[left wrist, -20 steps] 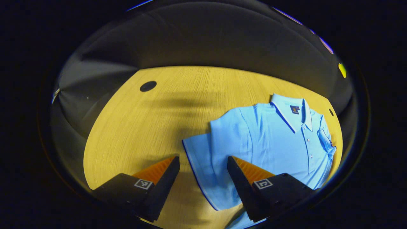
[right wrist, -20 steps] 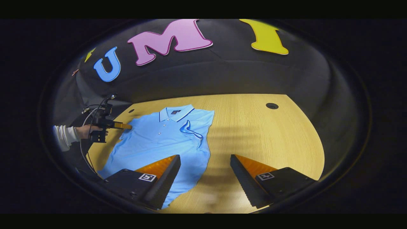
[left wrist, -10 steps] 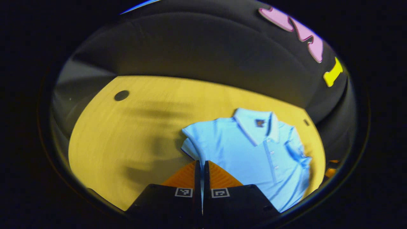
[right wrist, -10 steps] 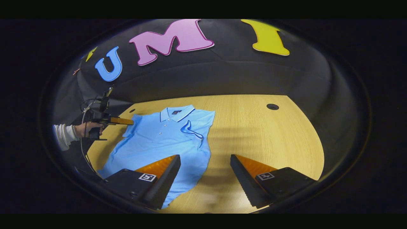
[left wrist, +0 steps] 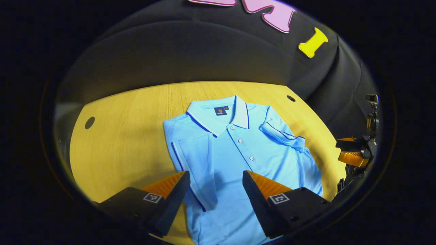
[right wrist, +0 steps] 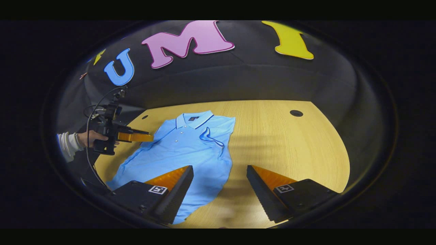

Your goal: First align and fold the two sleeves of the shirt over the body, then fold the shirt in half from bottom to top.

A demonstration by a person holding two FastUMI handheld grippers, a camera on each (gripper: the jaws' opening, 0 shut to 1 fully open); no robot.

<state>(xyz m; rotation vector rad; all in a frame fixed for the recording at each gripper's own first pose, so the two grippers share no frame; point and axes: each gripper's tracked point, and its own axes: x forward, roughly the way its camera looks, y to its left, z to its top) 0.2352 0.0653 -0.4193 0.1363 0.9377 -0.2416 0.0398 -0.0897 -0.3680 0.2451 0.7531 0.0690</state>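
Since half a second ago your left gripper (left wrist: pixel 214 190) has let go: its jaws, then pinched together on the sleeve hem, now stand wide apart and hold nothing, and the left sleeve (left wrist: pixel 196 163) lies turned in over the chest of the shirt (left wrist: pixel 245 153). You have also swung that gripper round to look straight up the garment. Your right gripper (right wrist: pixel 219 190) has hardly shifted; its jaws are wide and empty too, hovering over the lower right edge of the shirt and the bare table (right wrist: pixel 289 143).

Both sleeves now rest on the body, which looks like why you have opened up: the right sleeve (left wrist: pixel 281 134) lies folded across the front, bunched rather than flat. By my reading the sleeve stage is done and the bottom-to-top fold is next.

Your shirt lies face up, roughly in the middle of the table, collar (left wrist: pixel 218 114) toward the booth wall and hem toward you. Its long axis runs from you away to the wall, so the hem should travel along that line.
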